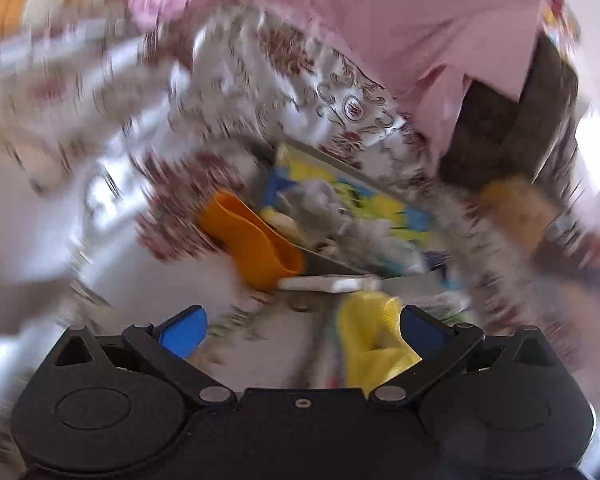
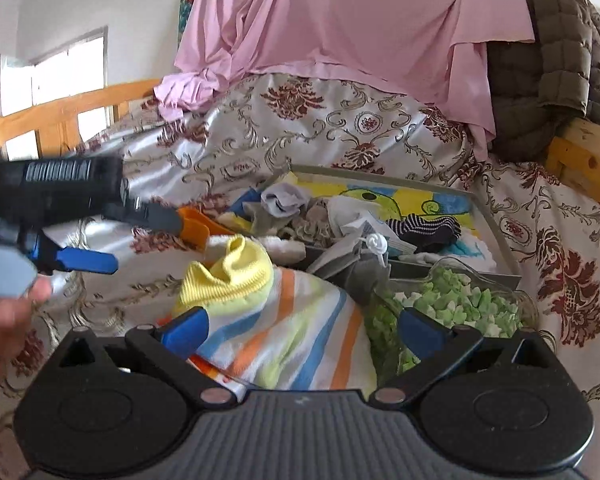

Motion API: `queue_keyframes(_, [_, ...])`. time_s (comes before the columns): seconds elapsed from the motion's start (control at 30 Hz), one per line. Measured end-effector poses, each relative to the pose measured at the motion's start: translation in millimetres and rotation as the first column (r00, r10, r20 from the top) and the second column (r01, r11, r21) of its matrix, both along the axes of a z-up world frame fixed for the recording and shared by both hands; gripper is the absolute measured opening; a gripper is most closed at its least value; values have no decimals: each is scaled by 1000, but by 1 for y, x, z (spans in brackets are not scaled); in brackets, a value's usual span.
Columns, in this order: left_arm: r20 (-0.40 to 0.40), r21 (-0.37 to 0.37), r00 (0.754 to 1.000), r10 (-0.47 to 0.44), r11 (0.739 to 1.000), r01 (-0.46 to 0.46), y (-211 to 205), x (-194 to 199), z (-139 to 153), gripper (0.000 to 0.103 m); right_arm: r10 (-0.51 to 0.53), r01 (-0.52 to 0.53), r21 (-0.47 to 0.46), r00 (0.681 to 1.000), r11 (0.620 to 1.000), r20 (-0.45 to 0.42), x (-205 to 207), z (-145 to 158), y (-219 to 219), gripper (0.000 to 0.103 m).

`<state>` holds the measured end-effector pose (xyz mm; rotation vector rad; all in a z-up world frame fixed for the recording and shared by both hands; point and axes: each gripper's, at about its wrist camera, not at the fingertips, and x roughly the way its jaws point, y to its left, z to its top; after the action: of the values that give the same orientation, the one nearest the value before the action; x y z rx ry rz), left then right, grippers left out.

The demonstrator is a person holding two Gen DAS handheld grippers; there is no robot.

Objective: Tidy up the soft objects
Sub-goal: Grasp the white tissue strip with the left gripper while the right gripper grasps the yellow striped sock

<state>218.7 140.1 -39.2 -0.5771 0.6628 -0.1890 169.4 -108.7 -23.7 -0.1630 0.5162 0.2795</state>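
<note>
A yellow sock (image 2: 228, 276) lies on a striped cloth (image 2: 292, 340) on the bed, between the wide-open fingers of my right gripper (image 2: 300, 328). The sock also shows in the blurred left wrist view (image 1: 370, 340), against the right blue finger of my open left gripper (image 1: 300, 328). The left gripper (image 2: 88, 260) shows in the right wrist view at the left, open, apart from the sock. A grey tray (image 2: 496, 236) behind holds a heap of socks (image 2: 300, 208), among them a dark striped one (image 2: 428, 228).
An orange scoop-shaped thing (image 2: 192, 224) lies at the tray's left edge. A clear bag of green and white pieces (image 2: 460, 300) lies in front of the tray. A pink sheet (image 2: 340, 20), a brown quilted jacket (image 2: 548, 60) and a wooden bed frame (image 2: 72, 108) stand behind.
</note>
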Motion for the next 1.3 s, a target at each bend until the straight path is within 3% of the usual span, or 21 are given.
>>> queue_keyframes(0.3, [-94, -234, 995, 17, 971, -39, 17, 42, -18, 102, 28, -28, -4, 1000, 1000, 8, 9, -7, 10, 103])
queue_keyframes(0.47, [-166, -236, 986, 9, 970, -49, 13, 62, -26, 100, 69, -70, 46, 998, 996, 12, 14, -8, 15, 103])
queue_keyframes(0.57, [-187, -283, 982, -15, 958, -39, 14, 69, -30, 97, 96, -97, 52, 995, 994, 19, 15, -8, 18, 103])
queue_keyframes(0.63, [-222, -327, 975, -17, 943, -58, 16, 77, -36, 93, 91, -91, 40, 996, 995, 18, 16, -10, 21, 103])
queue_keyframes(0.7, [-255, -411, 967, -18, 907, -91, 19, 84, -45, 81, 79, -79, 44, 997, 996, 3, 19, -12, 21, 103])
queue_keyframes(0.77, [-278, -479, 960, -32, 871, -110, 20, 88, -52, 79, 66, -64, 68, 998, 996, -21, 22, -14, 19, 103])
queue_keyframes(1.0, [-310, -565, 948, -69, 815, -126, 13, 101, -67, 68, 1, 10, 116, 995, 993, -97, 33, -22, 9, 103])
queue_keyframes(1.03, [-314, -568, 947, -69, 813, -129, 11, 103, -70, 65, -2, 16, 124, 994, 992, -110, 34, -23, 8, 103])
queue_keyframes(1.1, [-324, -561, 943, -74, 818, -129, 8, 108, -73, 49, -3, 20, 136, 993, 990, -121, 34, -25, 6, 103])
queue_keyframes(1.23, [-325, -578, 942, -80, 805, -131, 8, 112, -79, 42, 4, 13, 137, 992, 990, -124, 34, -26, 7, 103])
queue_keyframes(1.3, [-330, -590, 940, -86, 796, -135, 8, 113, -82, 33, 7, 12, 145, 991, 989, -133, 35, -28, 8, 103])
